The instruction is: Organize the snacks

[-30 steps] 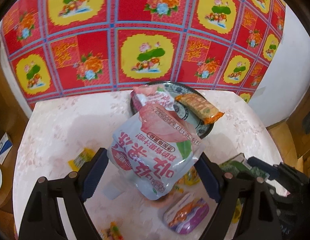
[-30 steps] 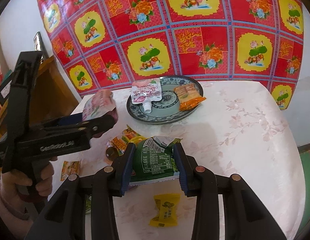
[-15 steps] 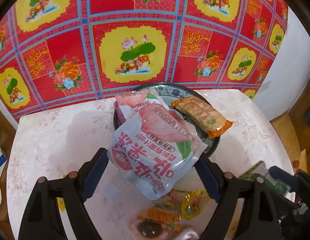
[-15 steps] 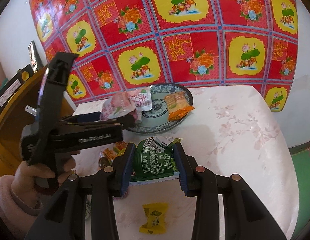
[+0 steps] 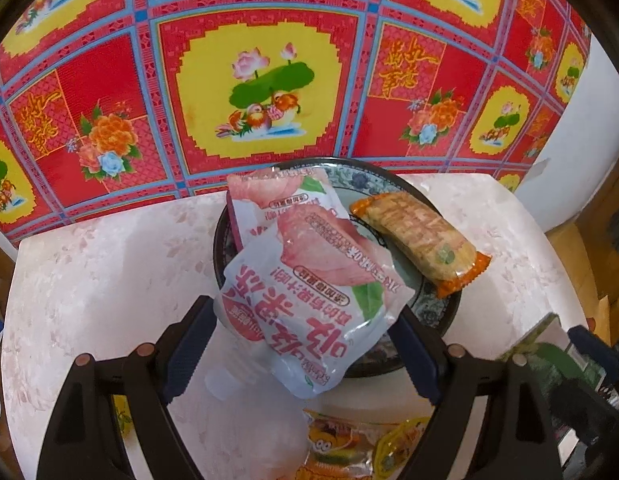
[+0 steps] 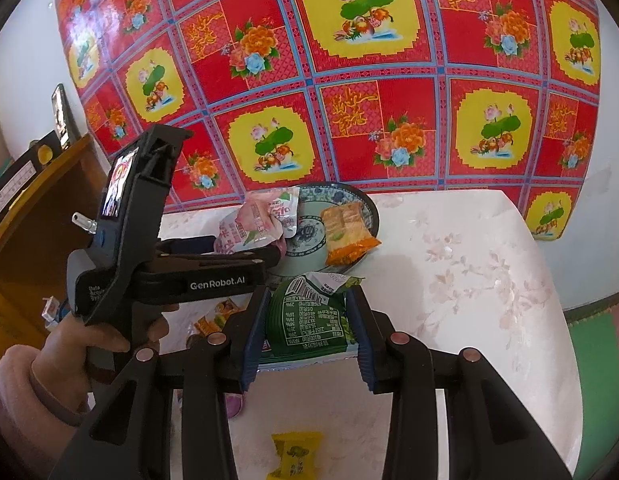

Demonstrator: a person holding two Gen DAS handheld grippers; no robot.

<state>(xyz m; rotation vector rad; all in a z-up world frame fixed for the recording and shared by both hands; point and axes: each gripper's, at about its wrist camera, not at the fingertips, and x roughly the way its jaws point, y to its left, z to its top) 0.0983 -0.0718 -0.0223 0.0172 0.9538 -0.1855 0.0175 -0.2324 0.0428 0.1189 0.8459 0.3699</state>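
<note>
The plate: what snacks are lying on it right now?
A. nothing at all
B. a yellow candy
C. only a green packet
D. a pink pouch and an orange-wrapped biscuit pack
D: on the plate lie a pink pouch and an orange-wrapped biscuit pack; the green packet sits in the right gripper.

A home room, red-and-yellow floral oilcloth with lotus and mandarin-duck panels (image 6: 349,92) hung on the white wall at 12 o'clock, pale blossom-patterned surface (image 6: 469,280) bearing a blue-patterned ceramic plate (image 6: 371,210), brown wooden cabinet (image 6: 33,232) at 9 o'clock.
</note>
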